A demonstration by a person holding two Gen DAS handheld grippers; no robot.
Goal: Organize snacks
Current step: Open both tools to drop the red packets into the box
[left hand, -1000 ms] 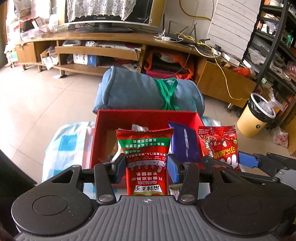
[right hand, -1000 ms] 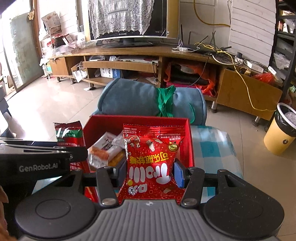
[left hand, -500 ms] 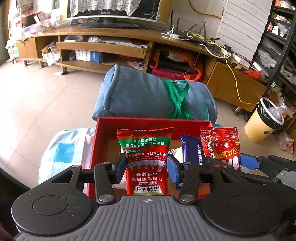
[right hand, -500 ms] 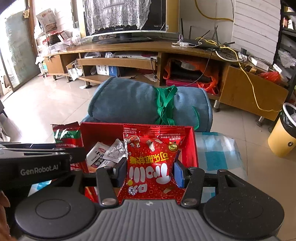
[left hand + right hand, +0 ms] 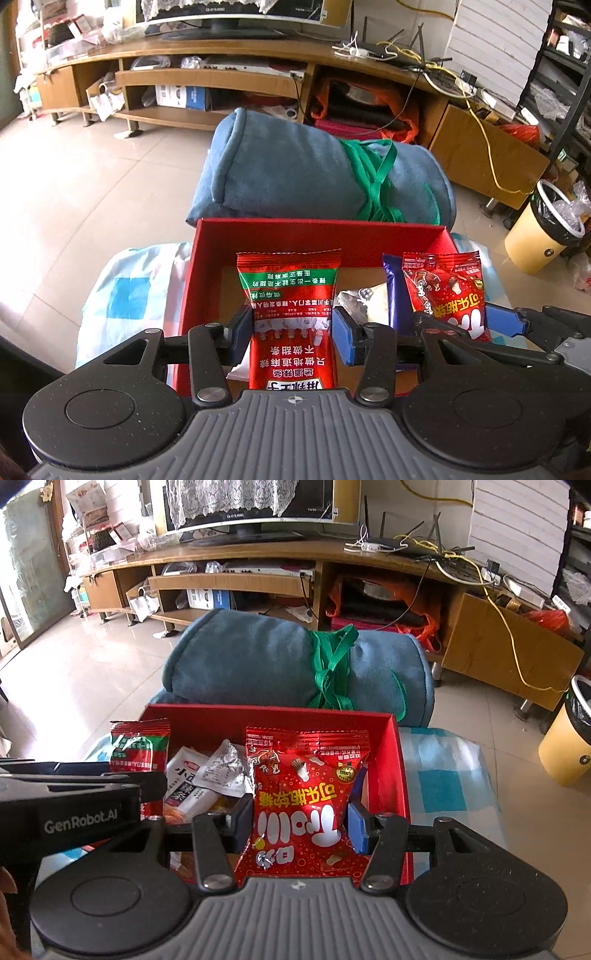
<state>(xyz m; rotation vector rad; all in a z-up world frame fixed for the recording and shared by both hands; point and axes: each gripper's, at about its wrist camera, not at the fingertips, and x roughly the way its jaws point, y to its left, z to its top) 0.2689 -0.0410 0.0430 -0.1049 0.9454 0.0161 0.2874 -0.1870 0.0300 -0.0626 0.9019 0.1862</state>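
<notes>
My left gripper (image 5: 291, 326) holds a red-and-green snack packet (image 5: 291, 288) upright over the left half of the red box (image 5: 321, 230); its jaws are closing, with the pads pressing the packet's sides. My right gripper (image 5: 301, 819) is shut on a red candy bag (image 5: 303, 782) above the right half of the red box (image 5: 266, 712). The candy bag (image 5: 443, 291) also shows at the right of the left wrist view. Inside the box lie a purple wafer bar (image 5: 393, 295) and white wrapped snacks (image 5: 192, 779).
A rolled blue blanket (image 5: 314, 177) tied with green strap lies just behind the box. A blue-and-white checked cloth (image 5: 129, 295) covers the surface under the box. A yellow bin (image 5: 543, 229) stands on the floor at right, and a wooden TV stand (image 5: 221, 55) runs along the back.
Both grippers have moved forward and down over the red box with their packets. More of the box's inside shows now.
</notes>
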